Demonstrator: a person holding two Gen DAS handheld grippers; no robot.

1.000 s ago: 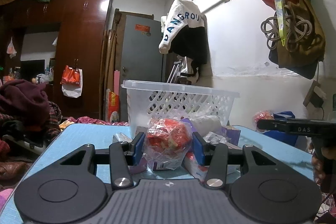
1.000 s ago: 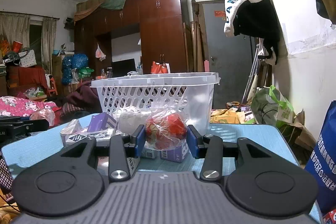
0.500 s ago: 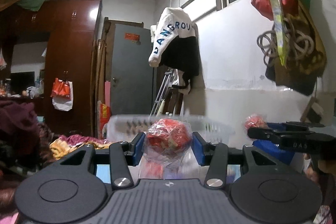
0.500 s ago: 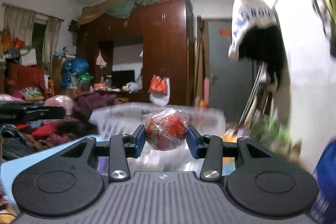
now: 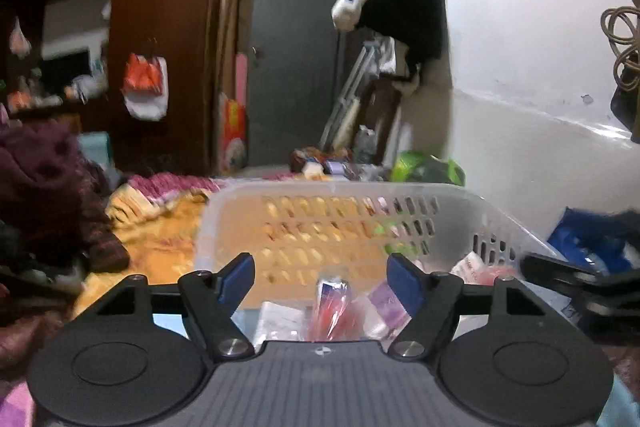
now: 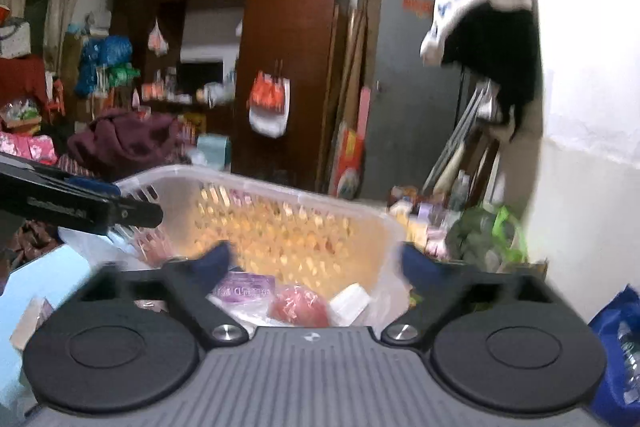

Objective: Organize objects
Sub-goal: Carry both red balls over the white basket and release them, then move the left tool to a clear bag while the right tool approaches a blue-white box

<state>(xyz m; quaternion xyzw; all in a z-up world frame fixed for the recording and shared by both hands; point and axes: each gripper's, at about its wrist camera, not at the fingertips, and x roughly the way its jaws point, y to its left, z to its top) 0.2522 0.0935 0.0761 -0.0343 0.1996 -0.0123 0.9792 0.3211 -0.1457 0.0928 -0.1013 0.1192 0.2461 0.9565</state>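
A white plastic basket sits just ahead of and below both grippers. My left gripper is open and empty above its near side. A red snack bag in clear plastic lies in the basket below it, beside a purple packet. My right gripper is open and empty over the basket. A red bag, a purple packet and a white item lie in the basket below it.
The blue table carries the basket. The other gripper shows at the right edge of the left wrist view and at the left of the right wrist view. Clothes, bags and a brown wardrobe stand behind.
Both grippers were shut on red snack bags, rose over the basket, and have opened. The bags now lie in the basket.
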